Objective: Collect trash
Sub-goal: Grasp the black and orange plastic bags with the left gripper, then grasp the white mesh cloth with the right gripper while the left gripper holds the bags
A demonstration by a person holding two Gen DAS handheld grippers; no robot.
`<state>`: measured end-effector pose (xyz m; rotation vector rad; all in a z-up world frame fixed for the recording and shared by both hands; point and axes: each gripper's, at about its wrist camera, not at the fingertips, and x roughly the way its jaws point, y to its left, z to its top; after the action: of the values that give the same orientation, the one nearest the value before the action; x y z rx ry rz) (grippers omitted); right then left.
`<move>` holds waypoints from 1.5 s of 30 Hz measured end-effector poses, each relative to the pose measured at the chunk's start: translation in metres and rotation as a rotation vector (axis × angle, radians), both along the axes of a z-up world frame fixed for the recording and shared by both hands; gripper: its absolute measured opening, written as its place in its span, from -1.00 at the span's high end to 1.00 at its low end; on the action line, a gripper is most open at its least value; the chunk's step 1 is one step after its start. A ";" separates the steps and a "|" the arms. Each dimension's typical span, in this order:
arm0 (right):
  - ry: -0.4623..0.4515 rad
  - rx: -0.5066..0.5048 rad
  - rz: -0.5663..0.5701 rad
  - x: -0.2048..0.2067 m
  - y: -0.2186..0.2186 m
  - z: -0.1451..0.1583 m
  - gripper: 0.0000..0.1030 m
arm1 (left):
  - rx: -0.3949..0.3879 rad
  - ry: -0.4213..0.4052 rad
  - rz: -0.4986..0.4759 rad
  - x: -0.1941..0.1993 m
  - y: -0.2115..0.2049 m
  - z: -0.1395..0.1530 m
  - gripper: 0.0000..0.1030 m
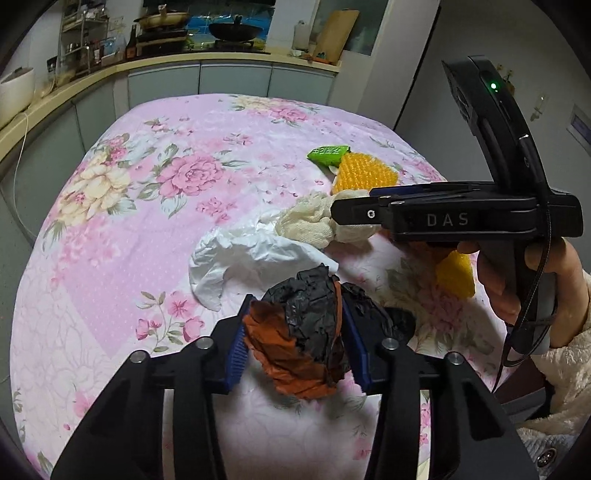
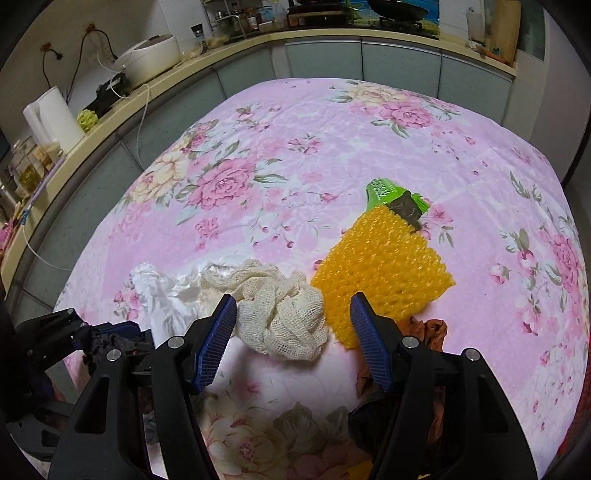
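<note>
My left gripper (image 1: 295,347) is shut on a crumpled black and orange wad (image 1: 299,332), which both blue pads squeeze low over the floral tablecloth (image 1: 147,221). My right gripper (image 2: 293,332) stands open over a cream mesh cloth (image 2: 284,317), which lies between and just ahead of its pads without being pressed. In the left wrist view the right gripper (image 1: 351,206) shows side-on above that cream mesh cloth (image 1: 310,225). A white crumpled bag (image 1: 240,258) lies beside the mesh. A yellow foam net (image 2: 384,266) and a green plastic piece (image 2: 388,194) lie beyond.
A second yellow foam piece (image 1: 454,277) lies by the hand holding the right gripper. Orange and dark scraps (image 2: 424,332) sit under the right finger. Behind the table runs a kitchen counter (image 2: 258,40) with a rice cooker (image 2: 147,59), a kettle (image 2: 55,118) and a wok (image 1: 232,31).
</note>
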<state>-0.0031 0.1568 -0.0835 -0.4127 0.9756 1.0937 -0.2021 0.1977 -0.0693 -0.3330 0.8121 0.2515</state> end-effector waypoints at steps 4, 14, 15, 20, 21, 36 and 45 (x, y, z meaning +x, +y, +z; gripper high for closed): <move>-0.019 0.030 0.001 -0.003 -0.004 0.006 -0.20 | -0.002 -0.008 0.003 0.000 0.001 0.005 0.33; -0.051 0.045 0.049 -0.011 0.000 0.010 -0.20 | -0.031 -0.138 0.039 -0.019 0.017 0.038 0.33; -0.049 0.042 0.057 -0.013 0.001 0.009 -0.15 | -0.032 -0.151 0.046 -0.022 0.019 0.042 0.33; -0.044 0.005 0.070 -0.012 0.010 -0.005 0.07 | -0.025 -0.193 0.092 -0.032 0.030 0.055 0.33; -0.043 0.003 0.068 -0.010 0.010 -0.006 0.10 | -0.019 -0.192 0.100 -0.033 0.032 0.057 0.33; -0.072 0.055 0.033 -0.004 -0.004 0.016 0.58 | 0.025 -0.194 0.204 -0.028 0.048 0.068 0.33; -0.078 0.181 -0.027 0.009 -0.025 0.058 0.60 | 0.051 -0.215 0.224 -0.019 0.053 0.083 0.33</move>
<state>0.0061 0.1322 -0.0250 -0.2915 0.8039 1.1233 -0.2207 0.2511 0.0139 -0.3963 0.5554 0.4380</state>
